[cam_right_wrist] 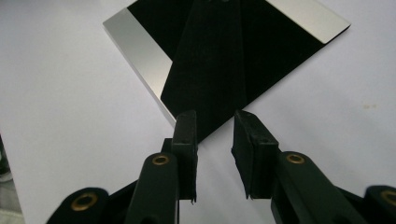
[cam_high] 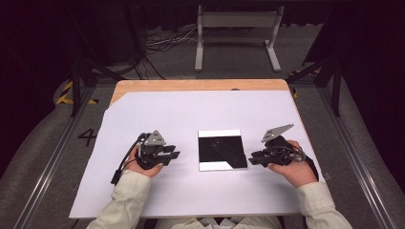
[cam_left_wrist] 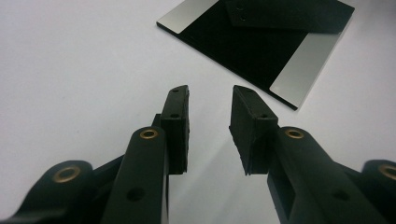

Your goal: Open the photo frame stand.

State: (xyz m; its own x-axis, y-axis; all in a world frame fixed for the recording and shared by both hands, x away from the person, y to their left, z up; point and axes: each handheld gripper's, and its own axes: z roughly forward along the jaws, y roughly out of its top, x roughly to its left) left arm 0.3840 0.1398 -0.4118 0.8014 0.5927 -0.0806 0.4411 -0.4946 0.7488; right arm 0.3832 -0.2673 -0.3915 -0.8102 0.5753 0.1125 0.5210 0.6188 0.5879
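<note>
Lying flat near the middle of the white sheet (cam_high: pixel 157 109) that covered the wooden table (cam_high: pixel 191 85), a square mirror tile (cam_high: pixel 222 150) showed mostly black reflection with pale strips along its near and far edges; the left gripper (cam_high: pixel 173 153) sat just to its left, jaws parted with only bare sheet between them, its tips short of the tile's edge. The right gripper (cam_high: pixel 253 158) was low at the tile's right edge; its jaws were parted too, gripping nothing, with a corner of the tile just ahead of the gap.
</note>
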